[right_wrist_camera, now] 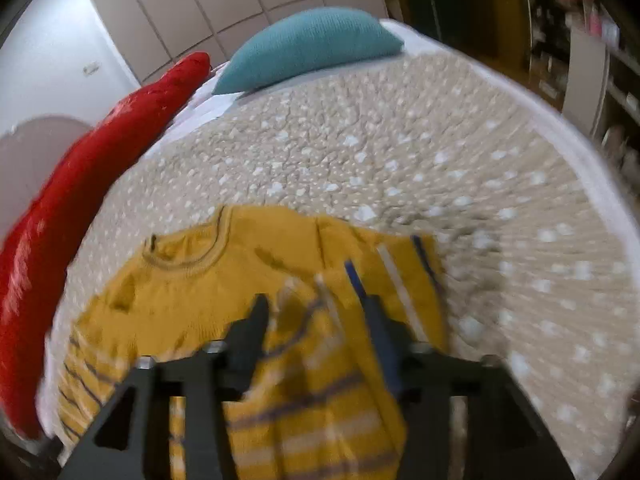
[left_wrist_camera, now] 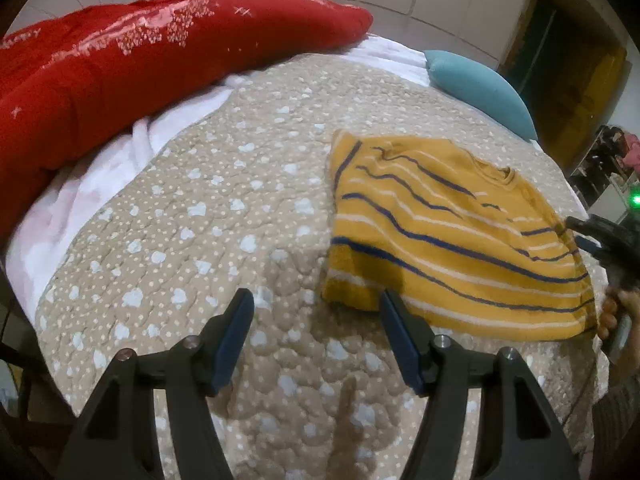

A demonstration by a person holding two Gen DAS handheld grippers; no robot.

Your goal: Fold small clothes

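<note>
A yellow sweater (left_wrist_camera: 452, 232) with navy and white stripes lies folded on the beige dotted bedspread (left_wrist_camera: 224, 208). My left gripper (left_wrist_camera: 316, 300) is open over the bedspread just left of the sweater's near corner, nothing between its fingers; its right finger overlaps that corner's edge. At the sweater's right edge a hand (left_wrist_camera: 616, 312) holds my right gripper (left_wrist_camera: 580, 236). The right wrist view is blurred: the right gripper (right_wrist_camera: 316, 308) hangs over the sweater (right_wrist_camera: 192, 292) with jaws apart. Striped fabric shows in the gap, and the pads do not press on it.
A red quilt (left_wrist_camera: 120, 68) is piled along the bed's far left side over a white sheet (left_wrist_camera: 100, 176). A teal pillow (left_wrist_camera: 480, 88) lies at the head of the bed. White wardrobe doors stand behind, and cluttered shelves (right_wrist_camera: 600, 60) to the right.
</note>
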